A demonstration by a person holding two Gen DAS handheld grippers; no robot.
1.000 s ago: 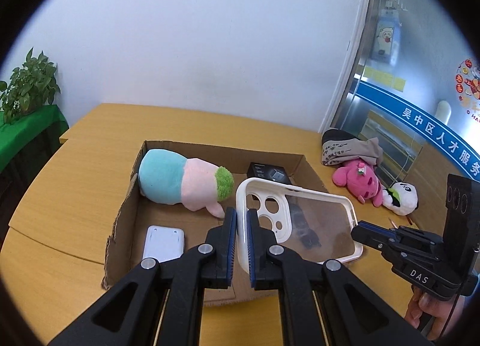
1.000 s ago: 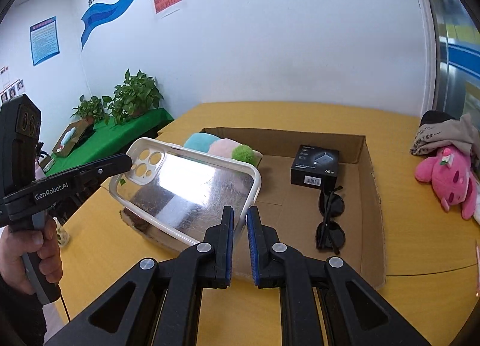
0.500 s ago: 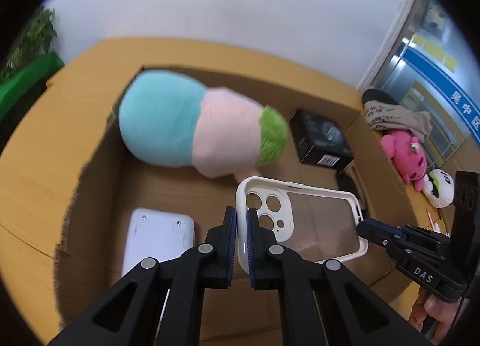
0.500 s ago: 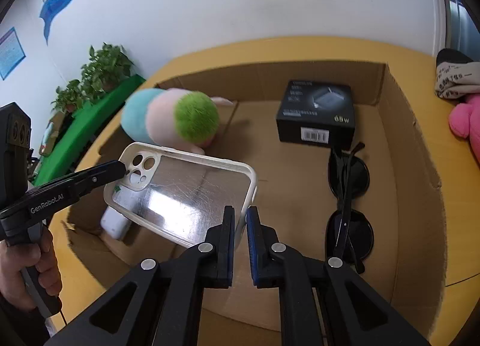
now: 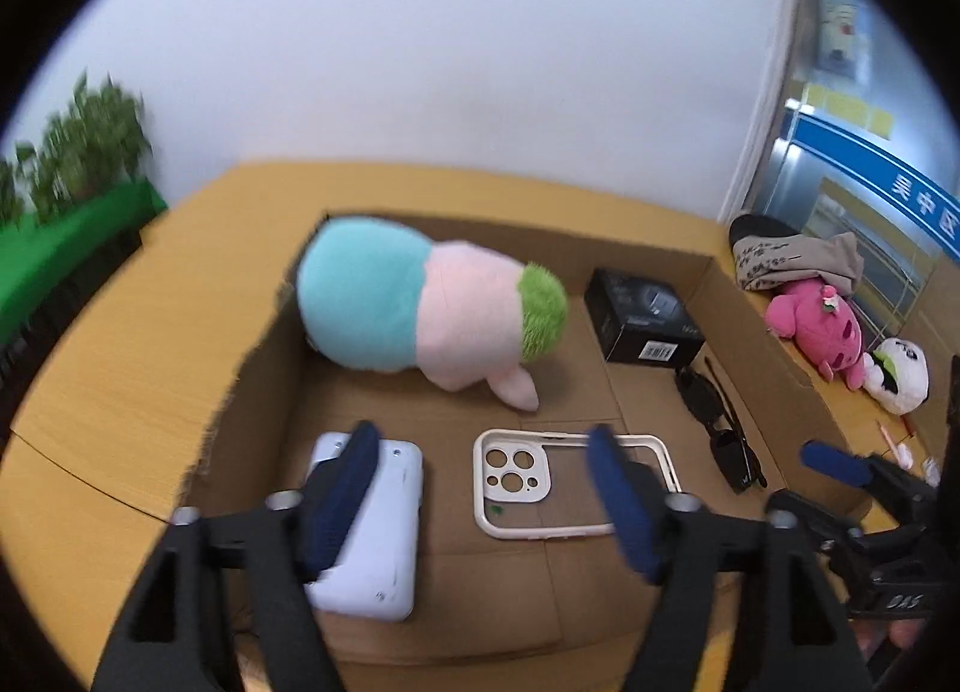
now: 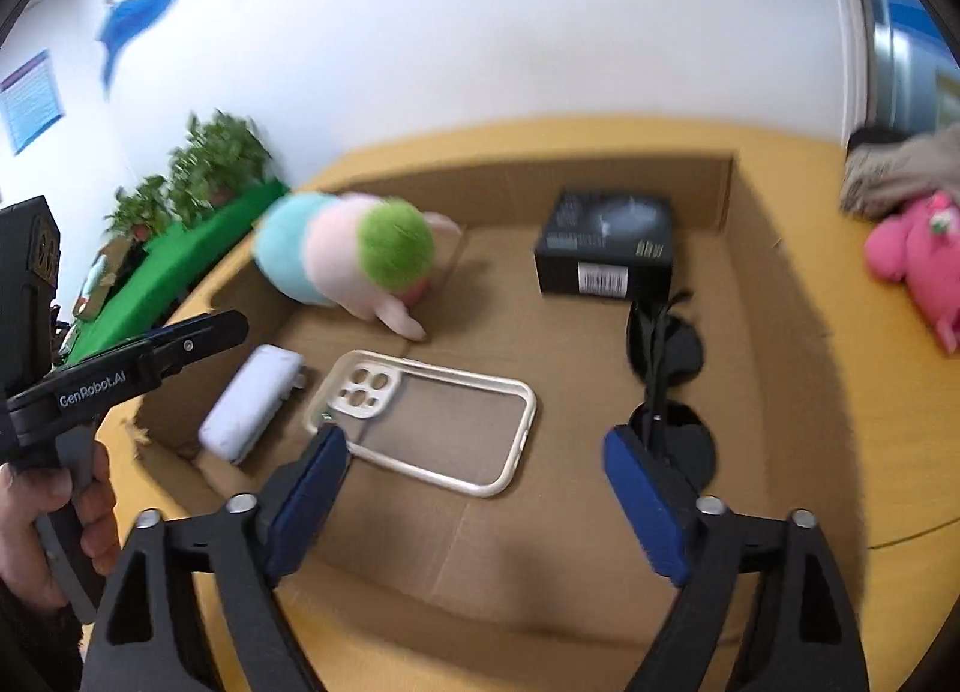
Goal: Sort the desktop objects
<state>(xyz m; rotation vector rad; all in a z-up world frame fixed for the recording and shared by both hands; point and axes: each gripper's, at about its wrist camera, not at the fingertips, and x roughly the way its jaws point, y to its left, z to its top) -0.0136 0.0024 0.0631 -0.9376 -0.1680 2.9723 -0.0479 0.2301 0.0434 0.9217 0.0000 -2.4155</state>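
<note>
A white clear-backed phone case (image 5: pixel 543 482) lies flat on the floor of the cardboard box (image 5: pixel 774 356); it also shows in the right wrist view (image 6: pixel 432 422). My left gripper (image 5: pixel 486 488) is open and empty just above the case. My right gripper (image 6: pixel 474 476) is open and empty above the case's near edge. In the box also lie a blue-pink-green plush (image 5: pixel 420 314), a white power bank (image 5: pixel 372 524), a black carton (image 5: pixel 645 320) and black sunglasses (image 5: pixel 717 428).
On the yellow table (image 5: pixel 120 368) right of the box lie a pink plush (image 5: pixel 822 326), a white panda plush (image 5: pixel 900 374) and a grey cap (image 5: pixel 792 260). Potted plants (image 6: pixel 198 176) on a green cloth stand at the left. A white wall is behind.
Both grippers held the phone case above the box and lowered it. Both have now opened and the case lies on the box floor.
</note>
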